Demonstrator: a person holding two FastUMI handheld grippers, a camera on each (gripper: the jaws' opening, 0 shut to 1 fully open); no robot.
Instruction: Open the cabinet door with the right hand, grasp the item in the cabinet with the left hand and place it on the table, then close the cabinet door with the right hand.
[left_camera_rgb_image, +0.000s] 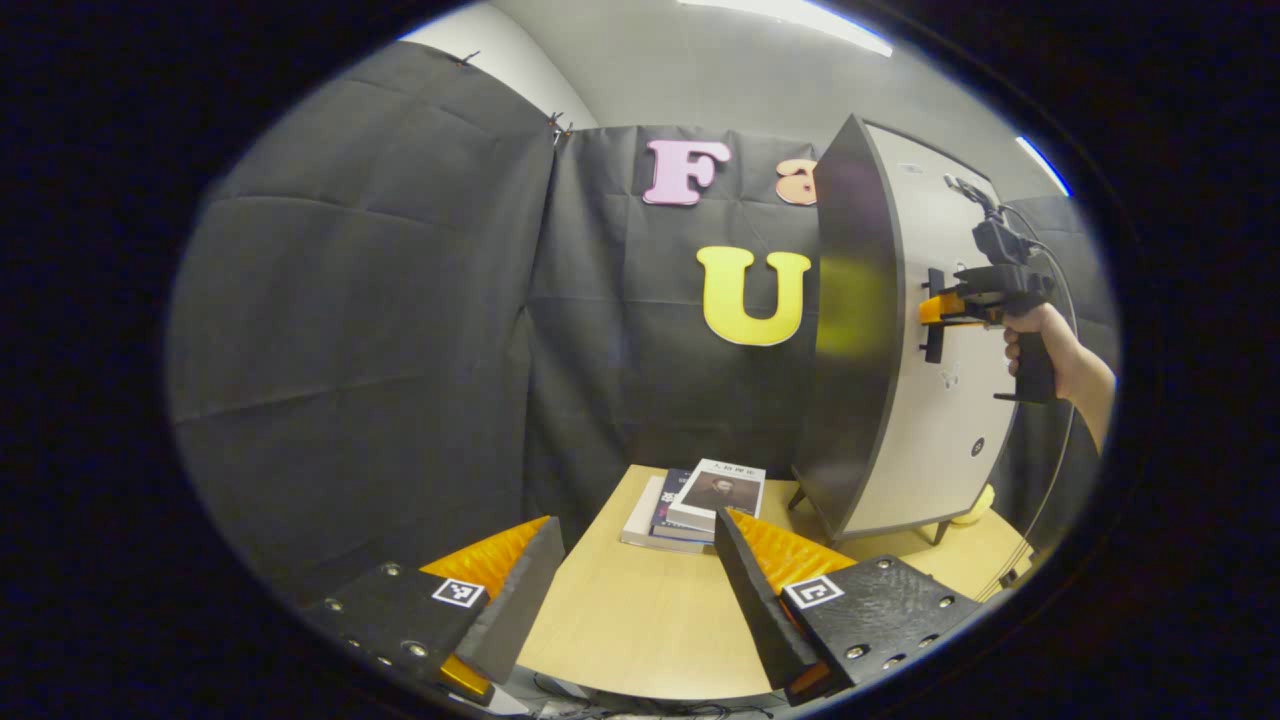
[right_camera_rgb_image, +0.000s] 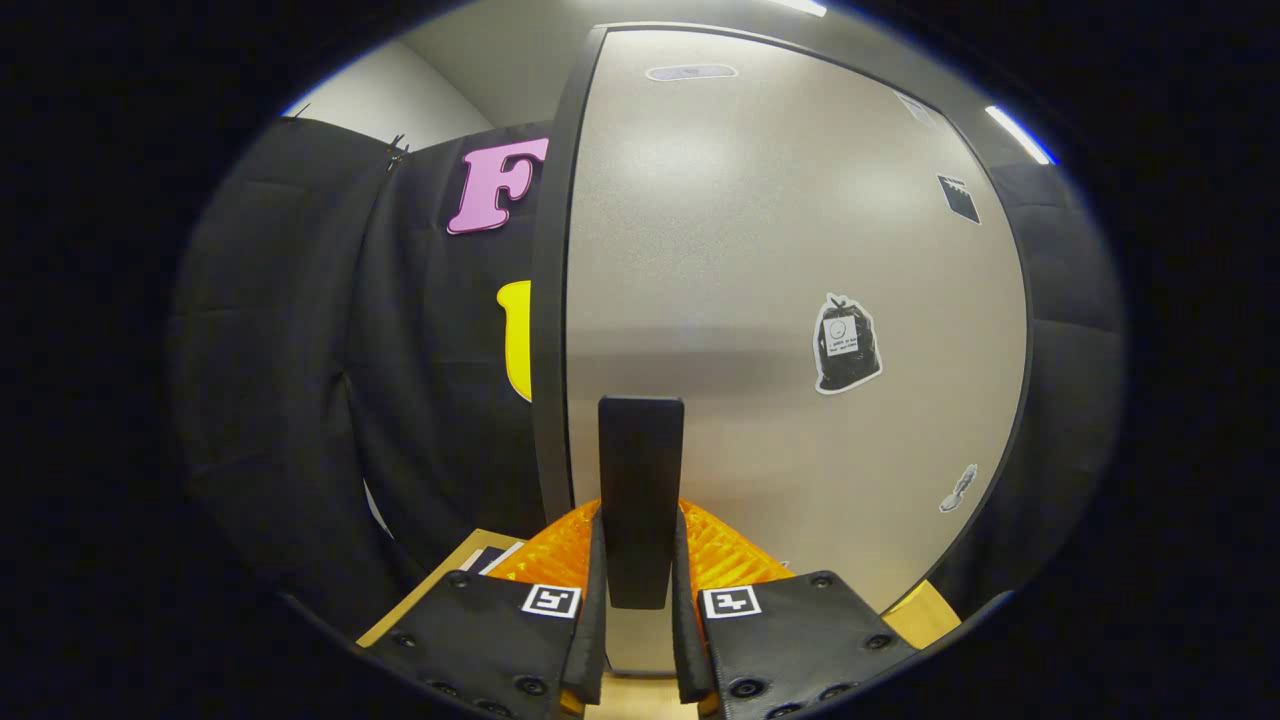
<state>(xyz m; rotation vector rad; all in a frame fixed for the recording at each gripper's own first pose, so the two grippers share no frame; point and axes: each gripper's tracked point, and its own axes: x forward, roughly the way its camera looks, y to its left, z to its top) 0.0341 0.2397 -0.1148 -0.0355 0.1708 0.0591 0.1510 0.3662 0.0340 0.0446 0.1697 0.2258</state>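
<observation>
Here right gripper (right_camera_rgb_image: 637, 620) clamps door handle (right_camera_rgb_image: 640, 490).

left claw (left_camera_rgb_image: 640, 585) spread, cabinet (left_camera_rgb_image: 900, 340), books (left_camera_rgb_image: 700, 505)

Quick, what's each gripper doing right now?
Left gripper: open, holding nothing.
Right gripper: shut on the door handle.

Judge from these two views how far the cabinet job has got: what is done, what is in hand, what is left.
Done: nothing finished; the cabinet door looks closed. In hand: the right gripper has its jaws closed on the door handle, also seen from the left gripper view. Left: pulling the door open, taking the item out with the left gripper, which hovers open over the table near the books, then closing the door.
</observation>
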